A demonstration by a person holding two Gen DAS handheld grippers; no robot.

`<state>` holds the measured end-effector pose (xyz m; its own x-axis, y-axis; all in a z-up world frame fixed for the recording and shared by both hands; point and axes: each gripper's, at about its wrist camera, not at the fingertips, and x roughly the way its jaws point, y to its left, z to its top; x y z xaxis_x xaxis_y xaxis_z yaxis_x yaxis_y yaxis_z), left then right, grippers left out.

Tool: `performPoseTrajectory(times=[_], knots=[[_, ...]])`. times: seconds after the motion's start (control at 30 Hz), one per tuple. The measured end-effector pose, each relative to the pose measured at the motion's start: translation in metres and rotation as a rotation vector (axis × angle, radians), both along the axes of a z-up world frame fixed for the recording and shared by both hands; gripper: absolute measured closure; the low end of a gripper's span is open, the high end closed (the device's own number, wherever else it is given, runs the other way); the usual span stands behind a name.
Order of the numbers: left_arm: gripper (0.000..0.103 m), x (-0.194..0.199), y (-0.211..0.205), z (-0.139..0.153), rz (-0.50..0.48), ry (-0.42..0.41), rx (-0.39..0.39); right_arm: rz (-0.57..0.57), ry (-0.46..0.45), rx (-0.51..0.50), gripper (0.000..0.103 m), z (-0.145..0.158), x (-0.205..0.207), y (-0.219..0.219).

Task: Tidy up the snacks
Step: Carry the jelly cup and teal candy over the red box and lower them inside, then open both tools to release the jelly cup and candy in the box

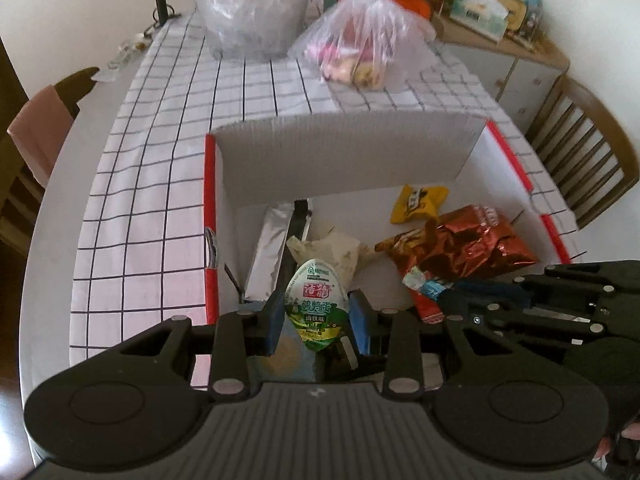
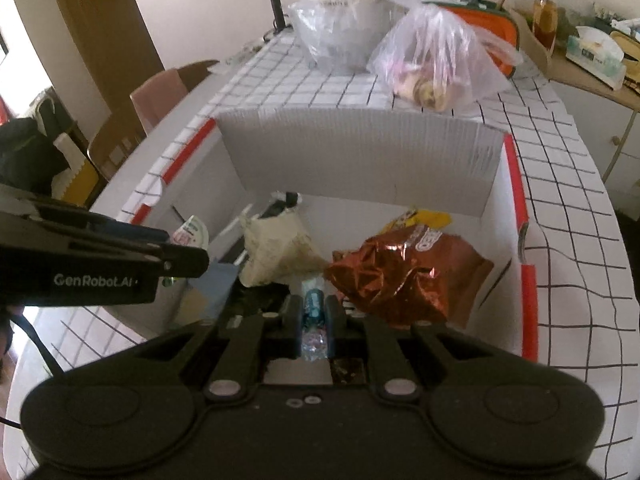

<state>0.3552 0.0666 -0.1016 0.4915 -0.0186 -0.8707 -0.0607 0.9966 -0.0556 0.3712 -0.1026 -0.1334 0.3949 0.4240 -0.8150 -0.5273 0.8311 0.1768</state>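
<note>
A green-and-white quail egg packet (image 1: 316,309) is gripped between the blue pads of the left tongs (image 1: 316,314), above the near edge of the open cardboard box (image 1: 344,156) on the gridded counter (image 1: 160,184). A small blue-and-clear wrapped snack (image 2: 313,320) is clamped in the closed right tongs (image 2: 313,316). Inside the box, a crumpled red foil bag (image 1: 460,248), a yellow packet (image 1: 418,202) and a silver pouch (image 1: 268,252) are seen. Beyond the box, two clear plastic bags (image 1: 360,40) are shown.

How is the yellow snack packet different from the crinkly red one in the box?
The yellow packet is small, puffy and smooth; the red foil bag is larger, shiny and crumpled. The yellow packet lies nearer the box's back wall, the red bag closer to the fingers. Both lie loose on the box floor.
</note>
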Motion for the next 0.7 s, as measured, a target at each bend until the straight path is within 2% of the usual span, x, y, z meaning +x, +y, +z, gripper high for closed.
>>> performPoseTrajectory(times=[0.17,0.4,0.7], knots=[[0.068,0.01,-0.003,-0.017,-0.006,0.064,0.012,0.008,0.019,-0.003,0.093,-0.008,0.002,0.0],[0.068,0.015,-0.007,-0.032,-0.002,0.107,0.023,0.013,0.026,-0.007,0.083,-0.009,0.0,-0.001],[0.056,0.007,-0.005,-0.021,0.014,0.073,-0.002,0.015,0.015,0.019,0.071,0.005,-0.012,-0.007]])
